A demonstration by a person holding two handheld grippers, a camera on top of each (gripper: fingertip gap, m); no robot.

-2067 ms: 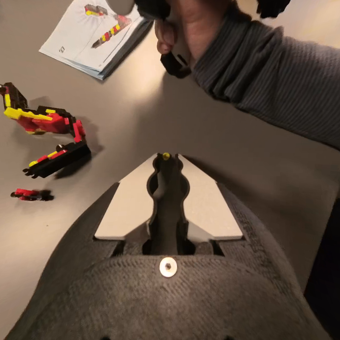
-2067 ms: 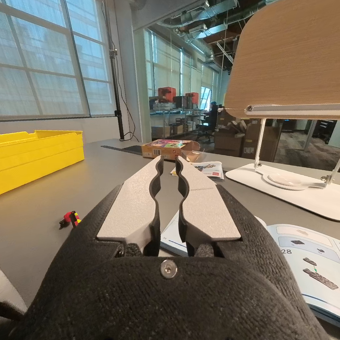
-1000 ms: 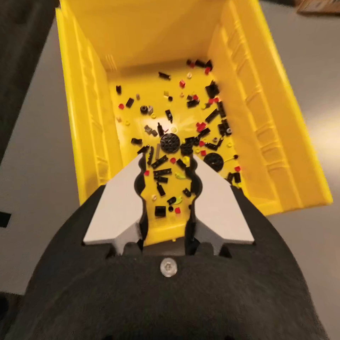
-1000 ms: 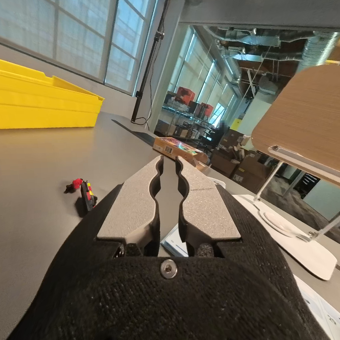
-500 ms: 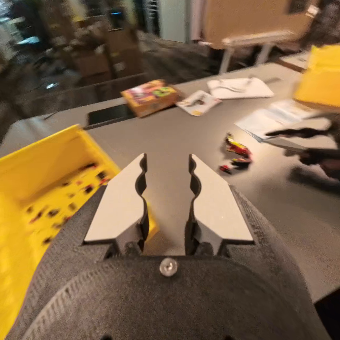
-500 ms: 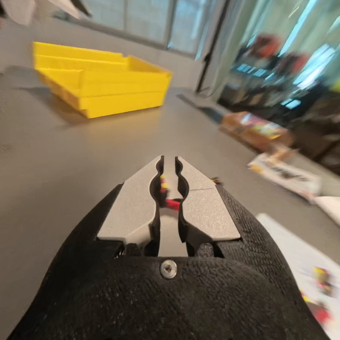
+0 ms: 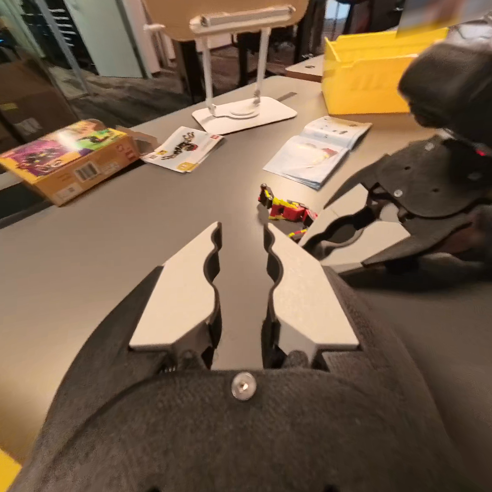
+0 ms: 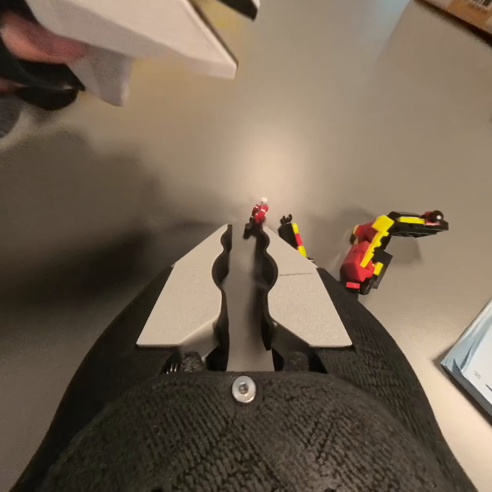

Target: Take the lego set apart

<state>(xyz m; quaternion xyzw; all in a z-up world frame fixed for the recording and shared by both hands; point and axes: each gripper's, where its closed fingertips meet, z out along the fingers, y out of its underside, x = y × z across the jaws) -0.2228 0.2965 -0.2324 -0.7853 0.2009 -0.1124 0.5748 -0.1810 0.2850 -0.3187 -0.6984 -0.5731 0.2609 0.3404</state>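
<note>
The red, yellow and black lego model (image 8: 372, 253) lies on the grey table, also in the left wrist view (image 7: 285, 209). A black strip with red and yellow tiles (image 8: 292, 237) lies beside my right finger. A small red and black piece (image 8: 258, 215) lies just past the tips of my right gripper (image 8: 246, 230), which points down at the table, jaws a narrow gap apart and empty. My left gripper (image 7: 242, 229) is open and empty, above the table short of the model. The right gripper (image 7: 308, 237) shows at the model's near right.
An open instruction booklet (image 7: 316, 151) lies behind the model and shows at the right edge of the right wrist view (image 8: 474, 359). A closed booklet (image 7: 183, 151), a cardboard box (image 7: 66, 157), a white stand (image 7: 245, 111) and a yellow bin (image 7: 364, 80) sit farther back. One gripper's finger ends stand about 10 cm off the other's.
My left gripper opened over the yellow bin of loose pieces, then swung back toward the model. My right gripper tipped down from the room view onto the lego pieces.
</note>
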